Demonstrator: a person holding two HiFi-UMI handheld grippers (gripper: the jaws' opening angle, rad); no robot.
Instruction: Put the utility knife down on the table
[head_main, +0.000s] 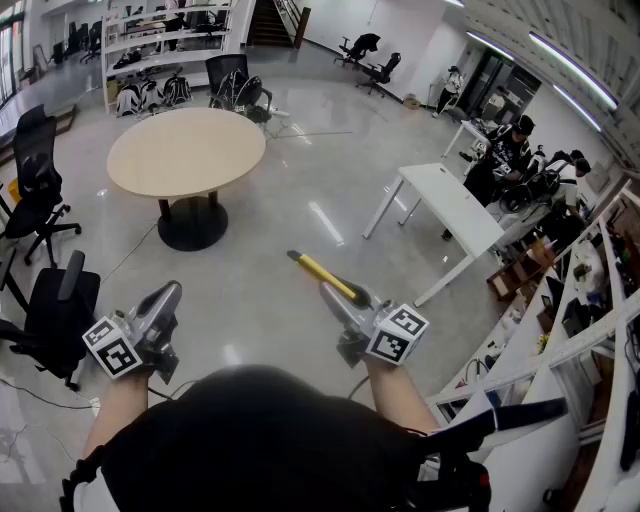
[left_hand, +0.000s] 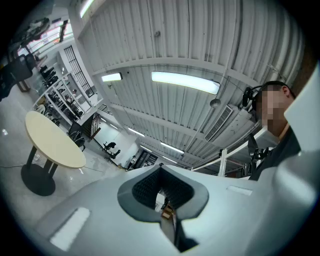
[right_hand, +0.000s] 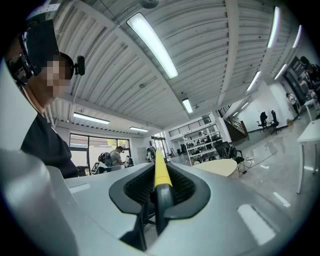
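Observation:
The utility knife has a yellow body and a dark rear end, and my right gripper is shut on it. It sticks out past the jaws, up and to the left, held in the air above the floor. In the right gripper view the knife runs straight between the dark pads of the right gripper. My left gripper hangs at the lower left with its jaws together and nothing in them; the left gripper view shows the left gripper pointing up towards the ceiling. A round beige table stands ahead, some way off.
A white rectangular table stands to the right of the round one. Black office chairs stand at the left. Shelving with clutter lines the right side. People sit at desks at the back right. Grey floor lies between me and the tables.

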